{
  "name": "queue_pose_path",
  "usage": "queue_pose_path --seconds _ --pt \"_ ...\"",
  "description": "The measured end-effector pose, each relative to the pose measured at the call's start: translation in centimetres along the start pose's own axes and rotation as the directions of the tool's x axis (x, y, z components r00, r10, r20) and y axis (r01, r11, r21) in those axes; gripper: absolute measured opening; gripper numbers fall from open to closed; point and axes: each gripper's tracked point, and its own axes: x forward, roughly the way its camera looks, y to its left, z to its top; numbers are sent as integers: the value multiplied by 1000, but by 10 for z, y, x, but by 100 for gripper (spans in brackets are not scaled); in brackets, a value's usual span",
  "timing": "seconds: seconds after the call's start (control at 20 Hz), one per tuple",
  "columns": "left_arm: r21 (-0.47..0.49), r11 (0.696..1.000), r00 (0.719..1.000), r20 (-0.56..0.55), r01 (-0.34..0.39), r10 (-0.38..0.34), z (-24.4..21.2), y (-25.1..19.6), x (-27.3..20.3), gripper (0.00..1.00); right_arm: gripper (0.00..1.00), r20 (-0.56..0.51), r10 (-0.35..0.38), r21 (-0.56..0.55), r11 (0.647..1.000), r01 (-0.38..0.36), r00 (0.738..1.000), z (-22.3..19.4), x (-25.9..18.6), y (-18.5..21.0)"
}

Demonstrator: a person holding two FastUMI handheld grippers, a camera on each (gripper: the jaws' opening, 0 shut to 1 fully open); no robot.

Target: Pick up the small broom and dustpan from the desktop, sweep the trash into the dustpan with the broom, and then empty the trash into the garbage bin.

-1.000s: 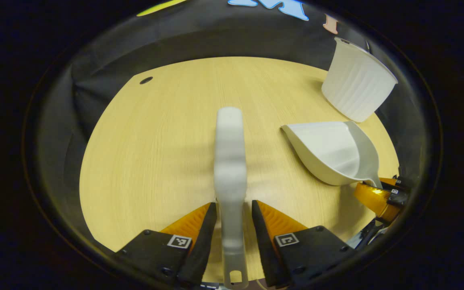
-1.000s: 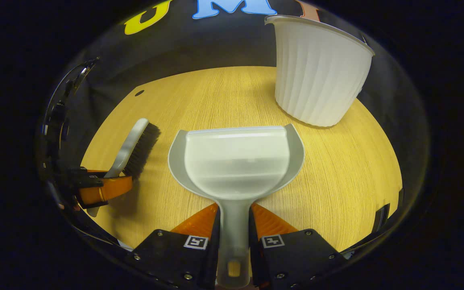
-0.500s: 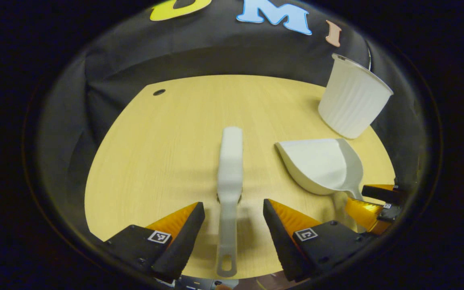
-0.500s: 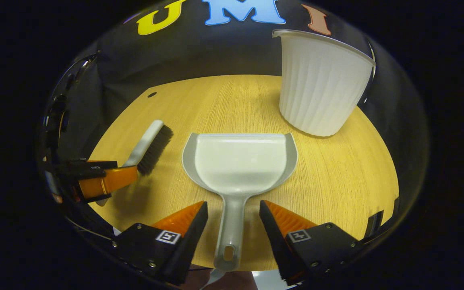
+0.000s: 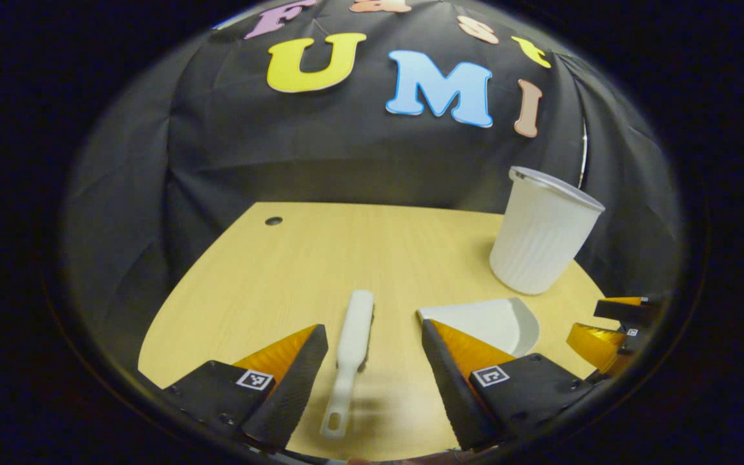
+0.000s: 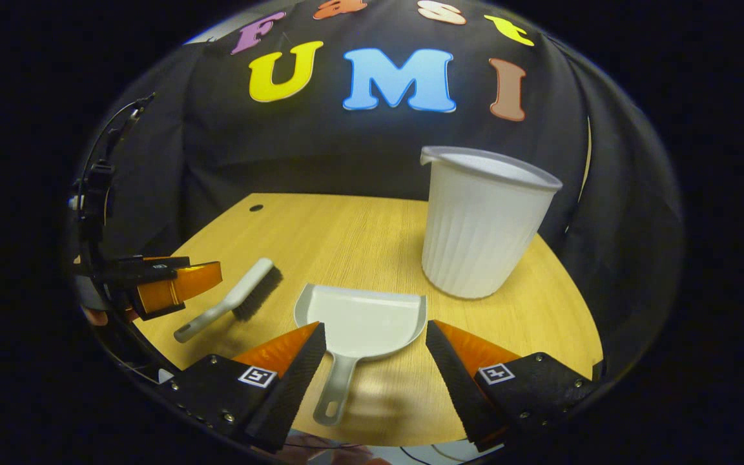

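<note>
Now both tools (image 5: 375, 336) (image 6: 375, 332) gape; right gripper view reveals broom (image 6: 243, 298) bristles left of dustpan (image 6: 362, 320), near bin (image 6: 482, 226).

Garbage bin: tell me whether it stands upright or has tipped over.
Upright. The garbage bin stands on its narrow base on the desktop, open rim facing up, behind the dustpan. Its contents cannot be seen.

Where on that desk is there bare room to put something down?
The widest bare patch is the far left of the desk, between the small hole and the broom. Some room lies right of the bin. The near middle is crowded: broom, dustpan and bin sit close together.
</note>
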Motion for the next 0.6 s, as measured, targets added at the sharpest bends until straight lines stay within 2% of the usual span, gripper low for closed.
queue_pose_path --seconds 0.15,0.3,0.45,0.6 --pt "6 1000 992 128 -24 23 25 -13 -18 96 98 136 -6 -74 997 16 991 31 -14 -16" --pt "-44 998 972 230 -45 54 46 -24 -38 96 98 243 -2 -144 989 38 970 43 -22 -28" --pt "-79 996 946 318 -39 62 66 -32 -60 96 97 326 -31 -157 984 86 945 57 -31 -43" --pt "-63 998 927 371 -30 51 84 -34 -78 96 97 383 -52 -136 984 111 922 69 -49 -46"
